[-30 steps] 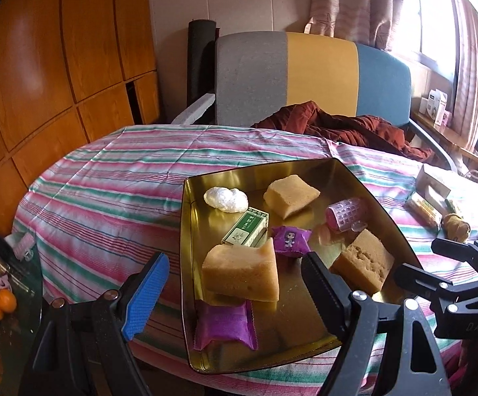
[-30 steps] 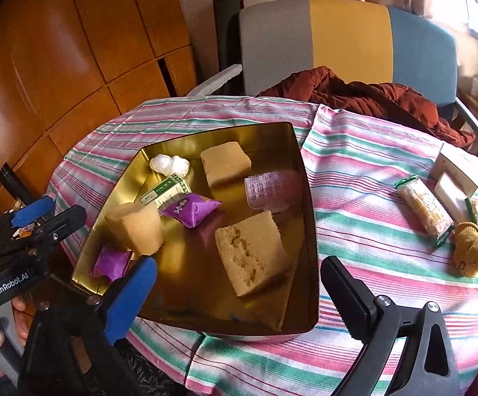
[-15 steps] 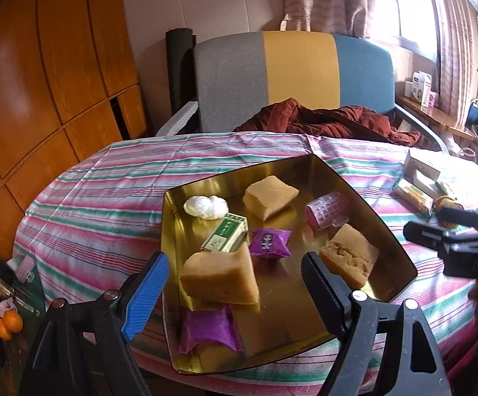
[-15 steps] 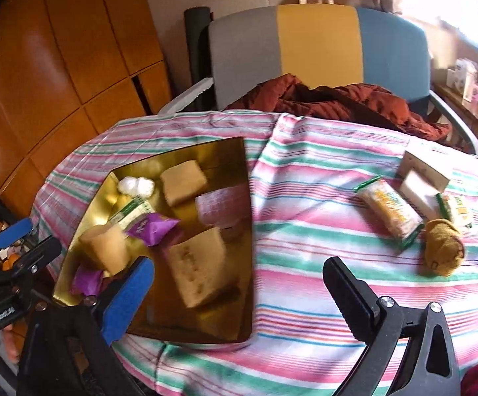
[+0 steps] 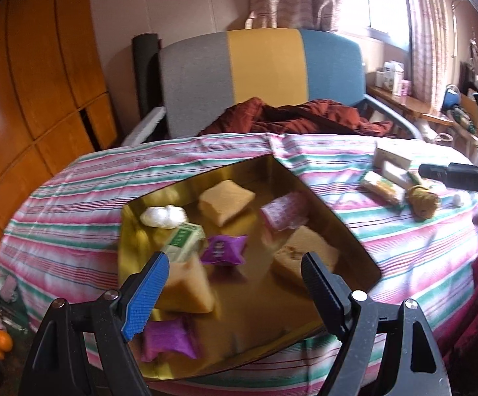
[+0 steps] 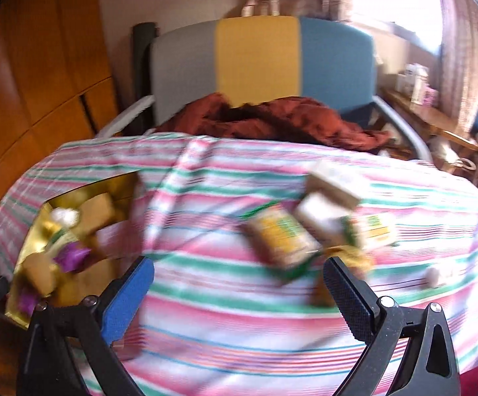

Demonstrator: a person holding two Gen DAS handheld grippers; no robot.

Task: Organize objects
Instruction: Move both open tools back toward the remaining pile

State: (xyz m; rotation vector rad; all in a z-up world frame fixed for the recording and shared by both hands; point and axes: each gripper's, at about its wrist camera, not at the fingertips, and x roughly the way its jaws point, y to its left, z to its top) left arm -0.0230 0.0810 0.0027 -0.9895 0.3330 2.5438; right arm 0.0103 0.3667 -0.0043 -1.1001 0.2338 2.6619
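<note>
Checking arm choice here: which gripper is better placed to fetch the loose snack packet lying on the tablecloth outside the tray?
Right. The right gripper is open and faces the snack packet directly. The left gripper is open over the gold tray, with the packet far off to its right.

Your left wrist view looks from the table's (image 5: 74, 198) near edge, close over the gold tray (image 5: 354, 241), toward the chair (image 5: 265, 62). Your right wrist view, blurred, faces the same chair (image 6: 258, 59) from further right. Both share the tray (image 6: 34, 231) and striped cloth.
</note>
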